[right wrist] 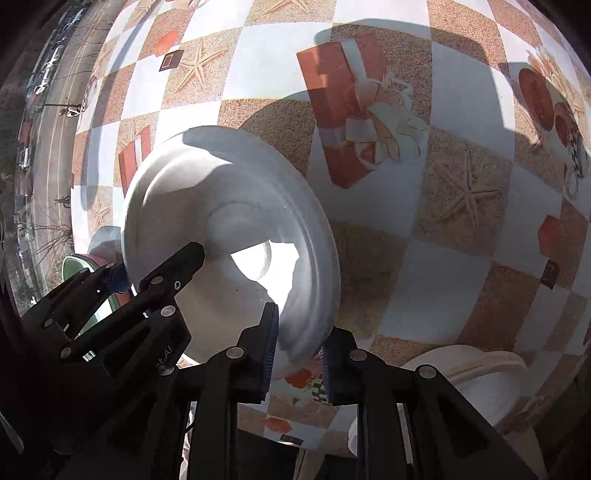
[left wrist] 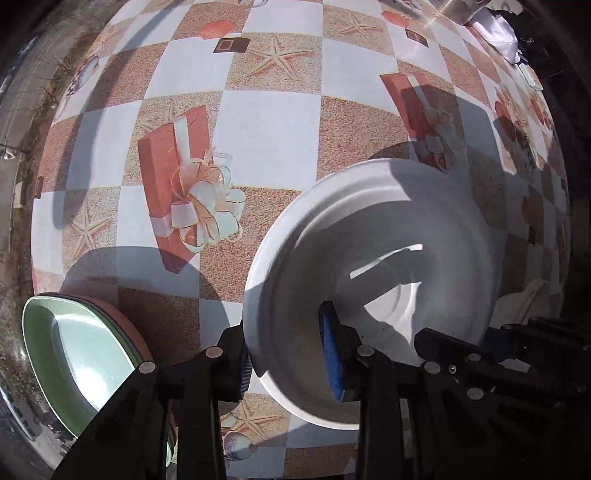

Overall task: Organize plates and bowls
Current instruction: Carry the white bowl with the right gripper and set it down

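Observation:
A white plate (left wrist: 369,229) hangs tilted just above the checked tablecloth (left wrist: 266,122). My left gripper (left wrist: 286,350) is shut on its near-left rim, one finger under the rim and the blue pad (left wrist: 330,343) inside. In the right wrist view the same white plate (right wrist: 221,192) has its lower-right rim pinched by my right gripper (right wrist: 299,354). The left gripper (right wrist: 159,266) shows on the plate's opposite edge. The right gripper (left wrist: 461,338) also shows at the plate's right side in the left wrist view.
A stack of green plates (left wrist: 74,350) on a terracotta one (left wrist: 110,310) sits at the table's left edge. A cream bowl (right wrist: 480,376) stands at the lower right. A metal pot (left wrist: 454,7) and a white cloth (left wrist: 495,33) lie at the far right corner.

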`<action>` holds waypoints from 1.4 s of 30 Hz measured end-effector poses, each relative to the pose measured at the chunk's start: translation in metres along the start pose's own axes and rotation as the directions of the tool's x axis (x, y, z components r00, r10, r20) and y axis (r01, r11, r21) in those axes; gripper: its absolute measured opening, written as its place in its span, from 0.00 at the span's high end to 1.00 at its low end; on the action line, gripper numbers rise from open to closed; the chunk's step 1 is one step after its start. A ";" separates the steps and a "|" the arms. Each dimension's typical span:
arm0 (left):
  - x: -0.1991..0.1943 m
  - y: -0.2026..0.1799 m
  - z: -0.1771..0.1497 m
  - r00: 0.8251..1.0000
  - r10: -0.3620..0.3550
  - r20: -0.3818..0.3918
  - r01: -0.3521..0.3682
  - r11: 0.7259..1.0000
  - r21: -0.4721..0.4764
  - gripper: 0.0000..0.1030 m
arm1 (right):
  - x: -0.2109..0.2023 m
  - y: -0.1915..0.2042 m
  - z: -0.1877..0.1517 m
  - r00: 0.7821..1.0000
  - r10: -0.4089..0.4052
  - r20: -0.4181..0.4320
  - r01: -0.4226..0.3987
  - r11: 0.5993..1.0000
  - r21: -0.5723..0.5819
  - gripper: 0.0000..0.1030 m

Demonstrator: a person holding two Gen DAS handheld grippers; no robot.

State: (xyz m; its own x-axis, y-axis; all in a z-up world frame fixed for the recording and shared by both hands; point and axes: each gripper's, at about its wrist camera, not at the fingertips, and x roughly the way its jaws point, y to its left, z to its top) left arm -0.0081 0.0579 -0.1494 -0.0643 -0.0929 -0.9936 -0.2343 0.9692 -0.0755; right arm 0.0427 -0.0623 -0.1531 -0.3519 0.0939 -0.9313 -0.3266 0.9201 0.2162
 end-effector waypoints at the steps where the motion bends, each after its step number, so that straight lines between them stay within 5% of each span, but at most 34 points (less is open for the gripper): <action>1: 0.000 -0.001 -0.004 1.000 -0.001 -0.011 0.001 1.000 0.011 0.67 | 0.002 -0.003 -0.009 1.000 -0.003 -0.007 0.003 1.000 0.008 0.78; 16: -0.052 -0.004 -0.052 0.996 0.033 0.080 -0.043 0.991 0.123 0.66 | -0.034 0.018 -0.074 0.996 -0.054 0.065 0.057 0.998 -0.036 0.78; 27: -0.070 -0.016 -0.088 0.989 0.018 0.146 -0.052 0.971 0.232 0.66 | -0.049 0.006 -0.113 0.989 -0.020 0.148 0.009 0.997 0.079 0.78; 36: -0.091 -0.032 -0.078 0.980 0.017 0.197 -0.055 0.980 0.189 0.65 | -0.065 0.028 -0.100 0.974 -0.022 0.224 0.014 0.999 0.038 0.78; 42: -0.097 -0.064 -0.079 0.976 0.030 0.215 -0.083 0.966 0.244 0.65 | -0.073 0.016 -0.102 0.971 -0.003 0.241 -0.006 0.999 0.039 0.78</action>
State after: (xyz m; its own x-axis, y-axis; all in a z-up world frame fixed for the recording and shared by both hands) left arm -0.0636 -0.0127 -0.0413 0.1386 -0.0127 -0.9903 0.0154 0.9998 -0.0106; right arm -0.0269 -0.0932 -0.0517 -0.1290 0.1797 -0.9752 -0.2899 0.9336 0.2103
